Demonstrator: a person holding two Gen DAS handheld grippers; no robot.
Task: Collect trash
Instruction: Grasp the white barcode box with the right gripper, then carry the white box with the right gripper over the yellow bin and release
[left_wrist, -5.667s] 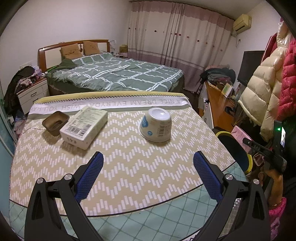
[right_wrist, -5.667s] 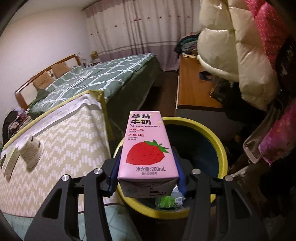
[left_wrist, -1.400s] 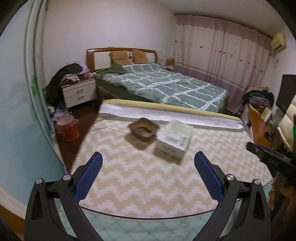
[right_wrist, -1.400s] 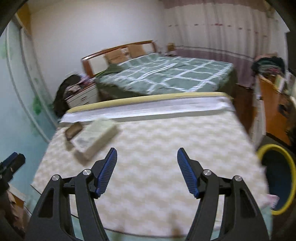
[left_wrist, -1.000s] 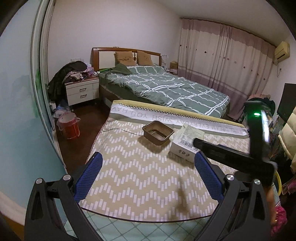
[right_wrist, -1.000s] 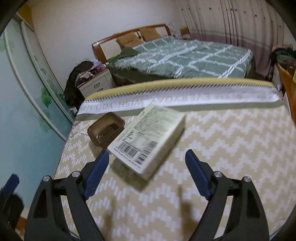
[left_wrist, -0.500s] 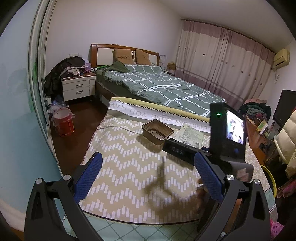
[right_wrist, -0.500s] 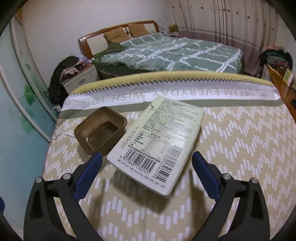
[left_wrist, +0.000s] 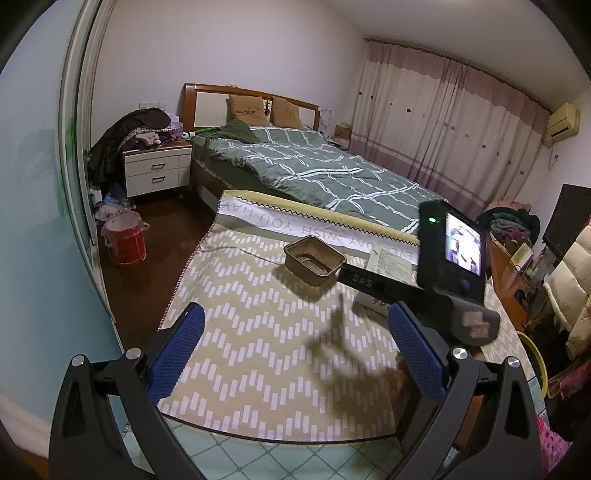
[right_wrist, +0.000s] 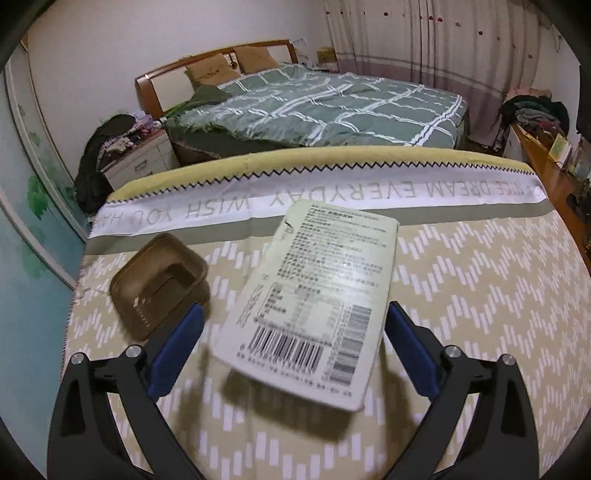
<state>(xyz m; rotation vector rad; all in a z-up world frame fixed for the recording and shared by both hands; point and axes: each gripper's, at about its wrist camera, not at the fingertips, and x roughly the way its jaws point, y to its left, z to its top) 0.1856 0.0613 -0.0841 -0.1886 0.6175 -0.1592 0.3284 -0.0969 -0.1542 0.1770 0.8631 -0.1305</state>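
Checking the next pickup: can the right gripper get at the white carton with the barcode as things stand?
Probably yes. The right gripper is open, its blue pads either side of the white carton without touching. The brown tray sits left, apart.

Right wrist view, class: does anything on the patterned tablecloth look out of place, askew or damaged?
Nothing looks spilled or damaged. The flat pale cardboard box with a barcode lies label-up, skewed diagonally to the cloth's edges. The empty brown plastic tray stands upright beside it. Both look like leftover trash.

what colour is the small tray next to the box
Brown tray, clearest in the right wrist view, left of the box.
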